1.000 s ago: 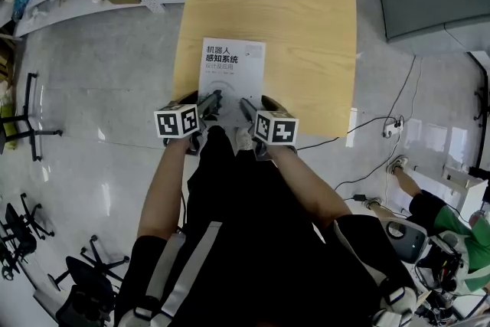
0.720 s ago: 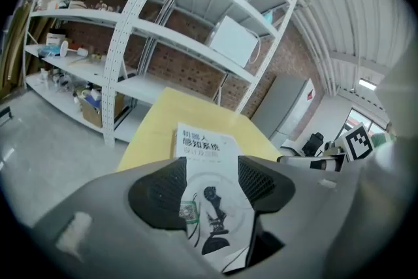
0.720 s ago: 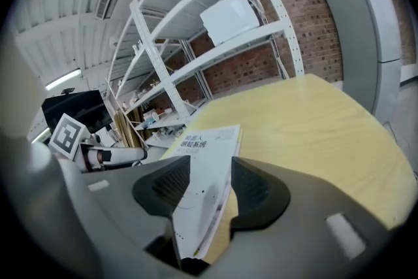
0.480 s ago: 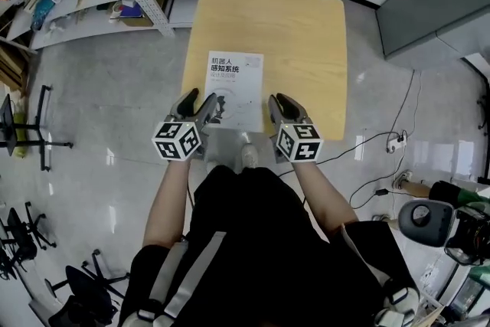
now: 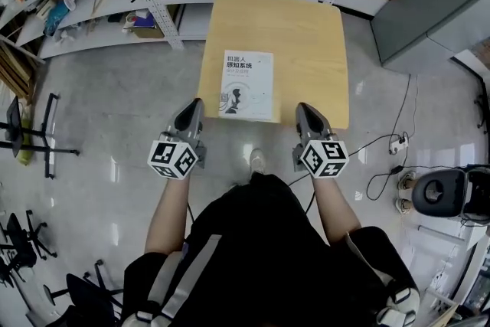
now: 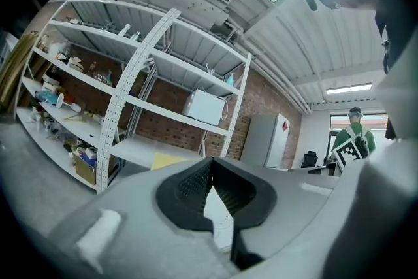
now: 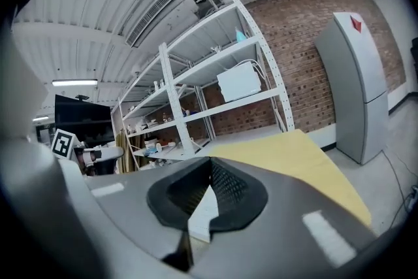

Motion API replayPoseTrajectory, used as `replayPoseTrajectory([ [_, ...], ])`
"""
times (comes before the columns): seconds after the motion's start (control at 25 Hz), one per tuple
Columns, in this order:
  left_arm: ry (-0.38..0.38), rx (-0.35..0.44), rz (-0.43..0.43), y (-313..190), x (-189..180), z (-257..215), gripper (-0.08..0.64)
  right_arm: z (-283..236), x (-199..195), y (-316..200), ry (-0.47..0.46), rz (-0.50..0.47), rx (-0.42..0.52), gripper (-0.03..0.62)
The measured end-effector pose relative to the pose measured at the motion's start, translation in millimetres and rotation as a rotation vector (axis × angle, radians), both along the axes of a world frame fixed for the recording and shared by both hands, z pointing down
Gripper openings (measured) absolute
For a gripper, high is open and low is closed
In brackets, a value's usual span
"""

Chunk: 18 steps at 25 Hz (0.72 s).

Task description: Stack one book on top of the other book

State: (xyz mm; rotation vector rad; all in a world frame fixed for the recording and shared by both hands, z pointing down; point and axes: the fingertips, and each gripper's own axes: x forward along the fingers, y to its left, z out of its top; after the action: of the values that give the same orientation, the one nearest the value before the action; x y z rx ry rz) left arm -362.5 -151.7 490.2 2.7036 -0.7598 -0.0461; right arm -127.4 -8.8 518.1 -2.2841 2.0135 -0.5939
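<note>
Inspection of my two claws and the work area.

Left claw [image 5: 192, 104]: clenched. My left gripper view shows its ribbed pads meeting at the tip of the left claw [image 6: 210, 163], nothing grasped. The jaws have just been closing, on nothing.

Right claw [image 5: 305, 109]: clenched. My right gripper view shows the pads of the right claw [image 7: 210, 165] together at the tip, likewise bare. These jaws too have just been closing, on nothing.

Book [image 5: 249, 85]: only the head view shows it plainly. It lies flat near the near edge of the wooden desk [image 5: 306, 27], white cover up, between my two claws and apart from both. I see one cover. Whether a second book lies beneath it I cannot tell.

The head view places both claws off the near edge of the desk, over the grey floor [image 5: 107, 88].

Seen only through the gripper views: a white box [image 6: 206, 108] on the metal shelving [image 6: 130, 75] against a brick wall, and a person in green [image 6: 356, 137] far off at the right of the left gripper view. The right gripper view adds the desk [image 7: 294, 153] running away beyond the claw and a grey cabinet [image 7: 356, 68] beside it.
</note>
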Motion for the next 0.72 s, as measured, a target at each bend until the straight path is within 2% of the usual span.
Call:
replayPoseTrajectory([
  [0.2,0.013,0.037,0.024,22.6,-22.0,-12.8,0.002,-15.1,-24.7,31.1,-0.015,0.032,0.042,0.005],
  [0.4,0.064,0.075,0.04,46.7,-31.2,-33.4,0.002,-36.6,-44.6,64.4,-0.013,0.043,0.086,0.005],
  [0.72,0.071,0.143,0.017,70.9,-34.6,-56.1,0.002,-64.6,-44.1,84.8,0.057,0.021,0.15,0.005],
])
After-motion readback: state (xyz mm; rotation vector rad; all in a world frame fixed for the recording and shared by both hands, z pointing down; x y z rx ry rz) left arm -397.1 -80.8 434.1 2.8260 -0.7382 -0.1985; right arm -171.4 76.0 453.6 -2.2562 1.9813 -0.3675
